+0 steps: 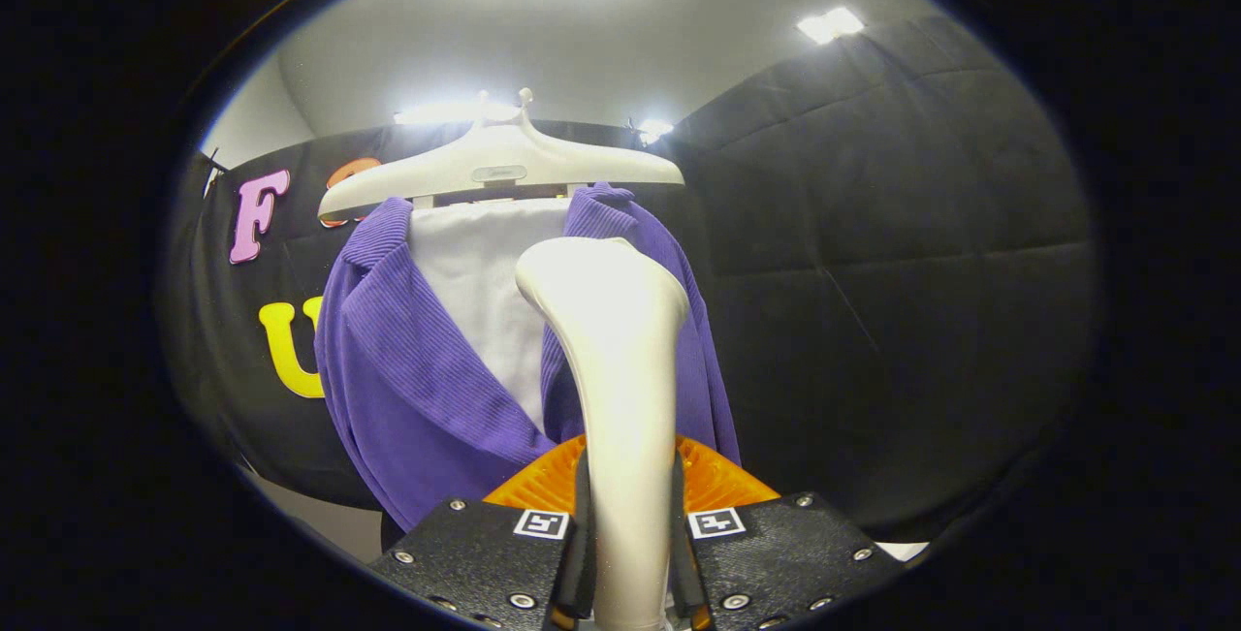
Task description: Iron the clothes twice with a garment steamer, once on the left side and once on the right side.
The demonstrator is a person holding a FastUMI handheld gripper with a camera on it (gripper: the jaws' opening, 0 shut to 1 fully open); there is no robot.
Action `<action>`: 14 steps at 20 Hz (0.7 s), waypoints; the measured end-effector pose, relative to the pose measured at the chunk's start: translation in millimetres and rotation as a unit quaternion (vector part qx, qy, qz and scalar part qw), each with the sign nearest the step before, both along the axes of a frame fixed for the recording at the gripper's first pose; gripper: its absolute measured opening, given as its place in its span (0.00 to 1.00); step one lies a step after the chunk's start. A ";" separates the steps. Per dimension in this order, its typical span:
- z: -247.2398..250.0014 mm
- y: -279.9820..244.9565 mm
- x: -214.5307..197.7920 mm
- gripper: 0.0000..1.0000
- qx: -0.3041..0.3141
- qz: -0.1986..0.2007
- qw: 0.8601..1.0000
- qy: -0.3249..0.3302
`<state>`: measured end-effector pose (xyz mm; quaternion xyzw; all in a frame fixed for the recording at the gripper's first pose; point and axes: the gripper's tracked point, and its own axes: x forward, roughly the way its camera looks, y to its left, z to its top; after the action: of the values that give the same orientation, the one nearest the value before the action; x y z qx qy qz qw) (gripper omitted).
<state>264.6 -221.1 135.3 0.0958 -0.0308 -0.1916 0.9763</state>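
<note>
Two fingers of the tongs press from either side on the neck of a glossy cream-white plastic garment steamer, so we have it clenched between them. Its handle rises straight up from between the fingers, and its wide rounded head sits just ahead of them, up against the clothes. Behind the neck, just beyond the fingers, we see a ribbed orange round part; what it belongs to we cannot tell. Farther off hangs a purple corduroy jacket with its front open over a white fabric panel, both draped on a broad cream plastic hanger. The steamer head covers the jacket's right lapel. A dark quilted cloth wall closes the booth to the right and behind.
</note>
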 end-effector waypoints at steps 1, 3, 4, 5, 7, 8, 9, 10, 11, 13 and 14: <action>-3.9 -0.9 2.7 0.31 0.005 0.001 1.000 -0.001; -14.7 -6.6 14.8 0.31 0.015 0.008 1.000 -0.001; -22.8 -7.9 20.8 0.31 0.021 0.012 1.000 0.005; -32.2 -8.3 26.2 0.31 0.025 0.015 0.999 0.013; -54.1 -10.8 35.4 0.31 0.034 0.016 0.999 0.032; -65.1 -12.6 35.9 0.31 0.040 0.016 0.998 0.040; -78.8 -16.5 30.7 0.31 0.047 0.015 0.998 0.047; -89.5 -18.7 28.6 0.31 0.052 0.014 0.997 0.053; -98.7 -19.9 27.5 0.31 0.056 0.013 0.996 0.061; -117.4 -21.2 26.7 0.31 0.052 0.009 0.995 0.085; -126.5 -20.9 26.6 0.31 0.049 0.010 0.994 0.095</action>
<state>291.2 -242.0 8.8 0.1247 0.0726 -0.1914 0.9708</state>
